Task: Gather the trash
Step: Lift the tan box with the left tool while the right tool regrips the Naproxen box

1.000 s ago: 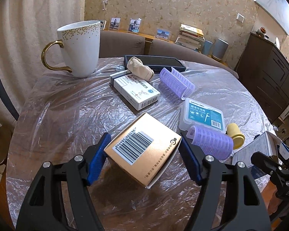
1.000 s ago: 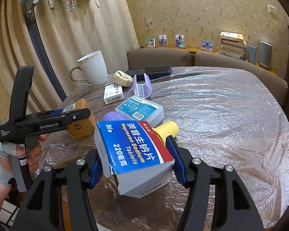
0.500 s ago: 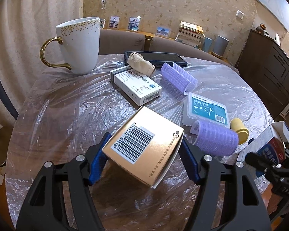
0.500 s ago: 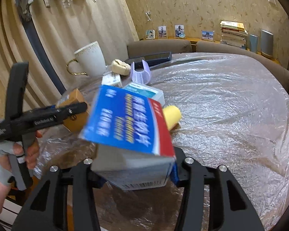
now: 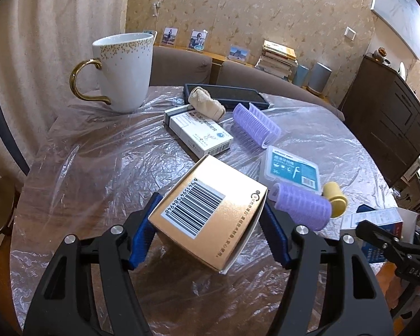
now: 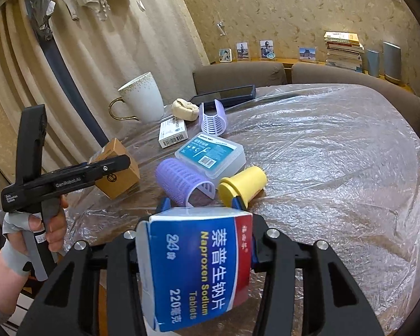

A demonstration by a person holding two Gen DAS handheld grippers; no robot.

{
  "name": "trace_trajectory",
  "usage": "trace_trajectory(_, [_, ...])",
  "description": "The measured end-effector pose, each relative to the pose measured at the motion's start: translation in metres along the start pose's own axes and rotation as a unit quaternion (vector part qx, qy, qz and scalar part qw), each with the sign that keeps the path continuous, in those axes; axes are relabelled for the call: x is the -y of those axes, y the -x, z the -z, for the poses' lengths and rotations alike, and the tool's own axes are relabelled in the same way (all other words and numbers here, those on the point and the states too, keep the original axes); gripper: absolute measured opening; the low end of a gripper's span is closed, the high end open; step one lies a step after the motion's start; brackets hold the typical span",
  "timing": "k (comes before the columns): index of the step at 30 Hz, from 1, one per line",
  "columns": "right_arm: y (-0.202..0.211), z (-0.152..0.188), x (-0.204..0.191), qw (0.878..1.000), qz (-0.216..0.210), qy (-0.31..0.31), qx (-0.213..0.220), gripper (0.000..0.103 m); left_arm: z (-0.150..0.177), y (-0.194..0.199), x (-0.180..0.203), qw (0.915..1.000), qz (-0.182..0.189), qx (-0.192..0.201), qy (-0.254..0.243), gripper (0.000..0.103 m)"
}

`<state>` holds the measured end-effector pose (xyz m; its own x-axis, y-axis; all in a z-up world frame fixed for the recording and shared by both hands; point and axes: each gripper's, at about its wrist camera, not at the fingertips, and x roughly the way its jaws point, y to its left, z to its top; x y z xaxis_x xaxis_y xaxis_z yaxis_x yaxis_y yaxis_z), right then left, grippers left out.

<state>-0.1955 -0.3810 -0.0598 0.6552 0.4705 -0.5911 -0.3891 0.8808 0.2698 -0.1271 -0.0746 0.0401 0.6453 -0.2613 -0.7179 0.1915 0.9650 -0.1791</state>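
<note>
Holding one carton apiece, both grippers hang over the near edge of a round table (image 5: pixel 103 168) wrapped in clear plastic film. Left gripper (image 5: pixel 210 229): jaws partly apart, blue pads pressed on opposite sides of a gold box (image 5: pixel 210 215), which is tilted, barcode face up, and lifted clear of the film. Right gripper (image 6: pixel 198 235): jaws drawn close together and clamped on a blue-and-red tablet box (image 6: pixel 198 271), printed face up, its open flap toward the camera; the pads are mostly hidden behind it.

On the table beyond the grippers: a purple roller (image 6: pixel 184 182) touching a yellow cap (image 6: pixel 243 184); just behind them a clear floss case (image 6: pixel 210 154); farther back a white carton (image 5: pixel 200 135), a second, split purple roller (image 5: pixel 256 126), a beige wad (image 5: pixel 205 103) resting against a dark tablet (image 5: pixel 226 95), and a white mug (image 5: pixel 124 71) with a gold handle, upright near the far left edge.

A person's hand (image 6: pixel 46 229), seen from the right wrist, grips the left gripper's handle.
</note>
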Motion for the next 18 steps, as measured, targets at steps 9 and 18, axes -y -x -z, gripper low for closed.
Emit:
trace_trajectory(9, [0.012,-0.003,0.004,1.000,-0.014,-0.012,0.005,0.045,0.002,0.013,0.003,1.0000,0.002,0.005,0.000,0.068])
trace_trajectory(18, [0.030,0.000,0.001,1.000,-0.025,-0.009,-0.004,0.045,0.009,0.038,0.014,0.9997,0.020,0.012,-0.005,0.069])
